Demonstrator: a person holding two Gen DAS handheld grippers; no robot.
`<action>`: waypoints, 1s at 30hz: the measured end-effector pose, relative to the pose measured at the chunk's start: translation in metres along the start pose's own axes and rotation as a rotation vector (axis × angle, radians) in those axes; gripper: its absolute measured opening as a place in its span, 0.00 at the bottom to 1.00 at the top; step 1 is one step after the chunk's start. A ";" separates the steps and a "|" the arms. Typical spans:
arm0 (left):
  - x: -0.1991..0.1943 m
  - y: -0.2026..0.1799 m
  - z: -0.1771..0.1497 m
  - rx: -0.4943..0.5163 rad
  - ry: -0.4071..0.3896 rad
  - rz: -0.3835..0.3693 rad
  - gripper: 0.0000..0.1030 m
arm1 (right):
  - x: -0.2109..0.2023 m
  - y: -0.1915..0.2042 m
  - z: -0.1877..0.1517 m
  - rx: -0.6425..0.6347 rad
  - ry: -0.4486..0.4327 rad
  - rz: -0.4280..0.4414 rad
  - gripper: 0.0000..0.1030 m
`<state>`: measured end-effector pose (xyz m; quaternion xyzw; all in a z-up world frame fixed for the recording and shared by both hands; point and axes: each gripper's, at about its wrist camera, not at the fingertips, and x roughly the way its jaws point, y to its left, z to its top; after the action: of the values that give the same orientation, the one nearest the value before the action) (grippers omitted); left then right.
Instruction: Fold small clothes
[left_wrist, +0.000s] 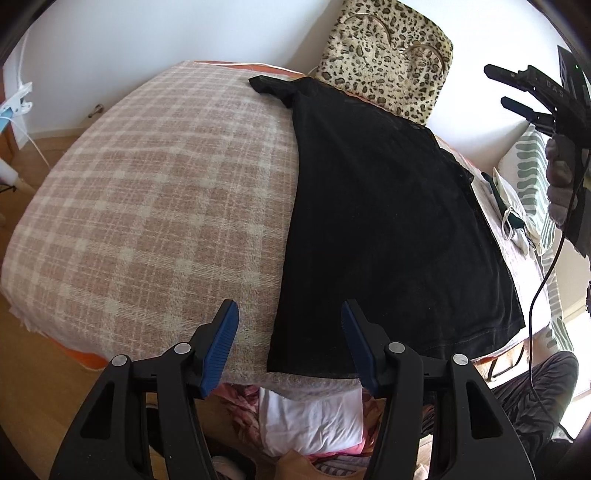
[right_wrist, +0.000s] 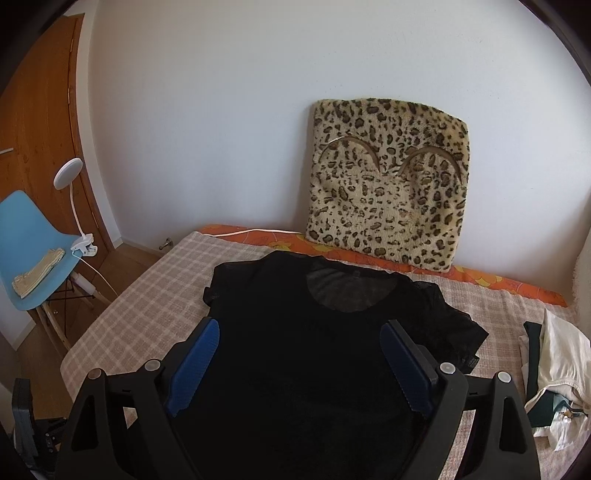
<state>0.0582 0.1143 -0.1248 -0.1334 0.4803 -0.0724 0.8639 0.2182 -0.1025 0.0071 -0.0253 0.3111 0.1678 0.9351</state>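
Note:
A black short-sleeved T-shirt (left_wrist: 388, 221) lies flat on a pink-and-cream plaid blanket (left_wrist: 147, 203) spread over a bed. In the left wrist view my left gripper (left_wrist: 291, 332) hovers at the near edge of the bed. Its blue pads stand apart, with the shirt's near left hem corner (left_wrist: 275, 363) lying between them, not pinched. My right gripper (left_wrist: 517, 92) shows at the upper right in a gloved hand, fingers apart and empty. In the right wrist view that gripper (right_wrist: 301, 354) is open over the middle of the shirt (right_wrist: 295, 302), whose neckline points to the wall.
A leopard-print cushion (right_wrist: 388, 184) leans on the wall behind the bed. White and dark green clothes (right_wrist: 554, 369) are heaped at the right. A blue chair (right_wrist: 29, 251) with a clip lamp stands left by a wooden door. More clothes (left_wrist: 314, 417) lie below the bed's near edge.

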 end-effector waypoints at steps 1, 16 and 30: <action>0.001 0.003 0.000 -0.013 0.005 -0.003 0.54 | 0.009 0.005 0.005 -0.007 0.015 0.013 0.88; 0.016 0.009 0.006 -0.042 0.030 -0.047 0.29 | 0.177 0.082 0.062 -0.044 0.251 0.149 0.83; 0.025 0.007 0.006 -0.066 0.067 -0.156 0.09 | 0.289 0.125 0.066 -0.031 0.341 0.141 0.74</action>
<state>0.0764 0.1153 -0.1441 -0.1962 0.4992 -0.1279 0.8342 0.4321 0.1116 -0.1033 -0.0462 0.4634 0.2309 0.8543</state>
